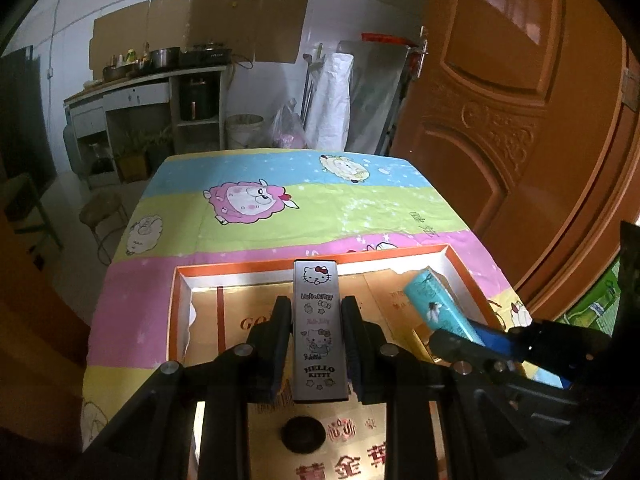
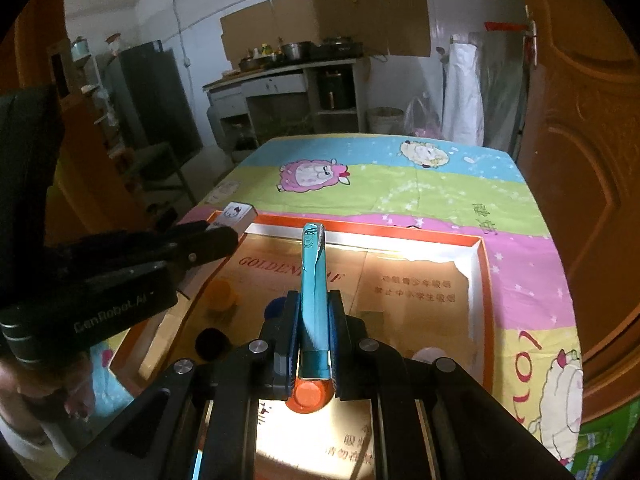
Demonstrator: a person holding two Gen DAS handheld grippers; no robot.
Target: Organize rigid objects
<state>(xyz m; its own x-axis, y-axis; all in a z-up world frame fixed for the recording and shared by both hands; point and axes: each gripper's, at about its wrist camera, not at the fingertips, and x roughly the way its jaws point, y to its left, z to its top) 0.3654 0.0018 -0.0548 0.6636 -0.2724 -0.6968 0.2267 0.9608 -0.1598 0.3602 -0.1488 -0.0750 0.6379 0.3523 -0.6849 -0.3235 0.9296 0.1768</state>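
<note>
Tin point(image 1: 316, 328) clamped lengthwise between left gripper point(image 1: 316, 312) pads, above tray point(image 1: 460, 258).

A brushed-metal tin point(image 1: 315, 330) with printed cartoon cats; a glossy teal paper box point(image 2: 314, 288). Both sit above a shallow cardboard tray point(image 1: 182, 292) — shiny gold lining, torn white paper walls — on matt printed cloth point(image 1: 320, 204). The door point(image 1: 516, 92) is varnished carved wood.

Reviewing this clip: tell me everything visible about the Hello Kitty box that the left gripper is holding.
The Hello Kitty box is a long, narrow silver-grey rectangular case, seemingly metal, printed with cat cartoons, stars and "HELLO KITTY" lettering. It looks closed and undamaged. The left gripper is shut on its long sides, holding it lengthwise, pointing away from the camera, above the orange-rimmed tray. Only the finger pads touch it. In the right wrist view, its end sticks out near the tray's far left corner.
</note>
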